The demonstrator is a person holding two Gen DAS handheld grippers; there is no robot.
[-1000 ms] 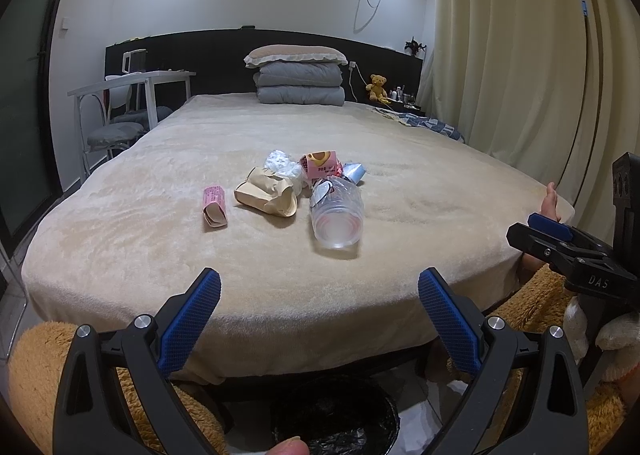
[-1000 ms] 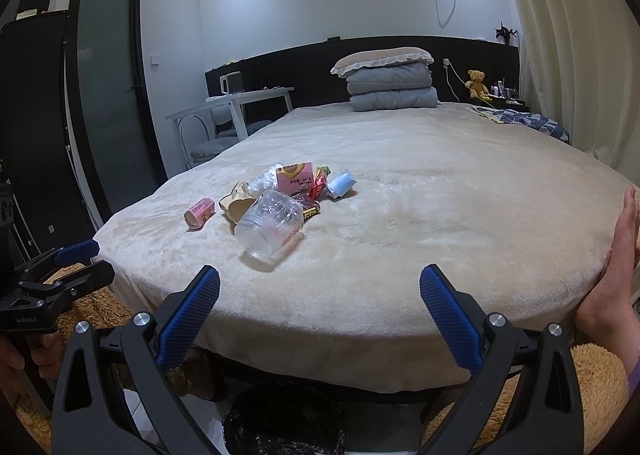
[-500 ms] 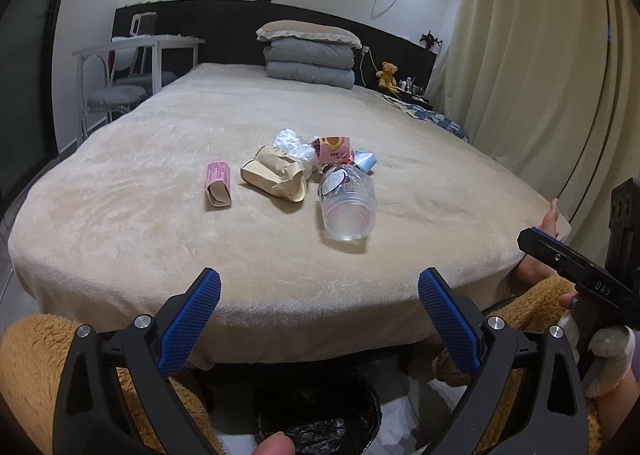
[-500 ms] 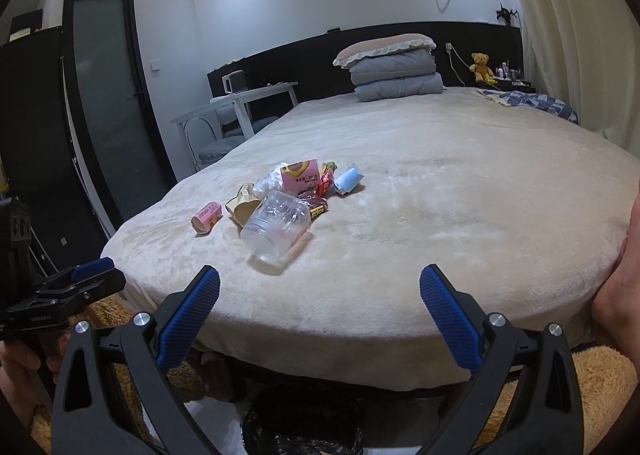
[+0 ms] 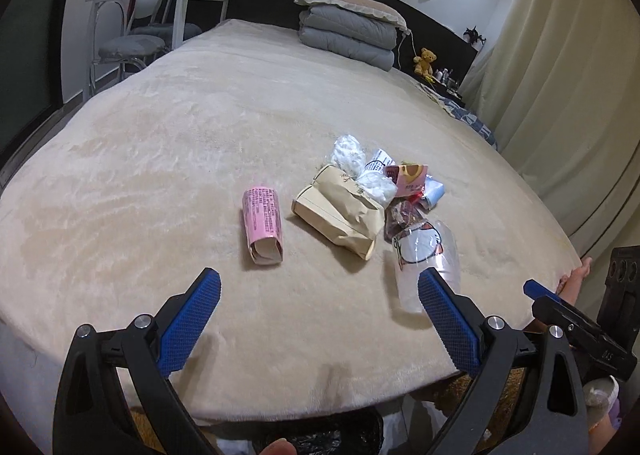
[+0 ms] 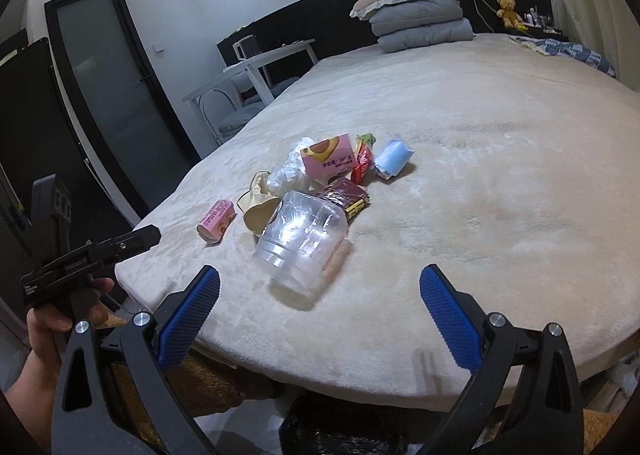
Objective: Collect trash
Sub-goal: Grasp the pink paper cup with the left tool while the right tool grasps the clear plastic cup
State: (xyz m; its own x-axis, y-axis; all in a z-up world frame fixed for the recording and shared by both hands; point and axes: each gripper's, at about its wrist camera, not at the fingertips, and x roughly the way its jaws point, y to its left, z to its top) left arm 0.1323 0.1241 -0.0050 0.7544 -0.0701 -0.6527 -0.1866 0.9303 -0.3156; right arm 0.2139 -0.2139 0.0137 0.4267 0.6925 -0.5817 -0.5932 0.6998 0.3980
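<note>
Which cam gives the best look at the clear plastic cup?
Right wrist. There the clear plastic cup lies on its side on the bed, whole and unobstructed between the open jaws. In the left wrist view, one blue pad of the left gripper hides the near end of the cup.
</note>
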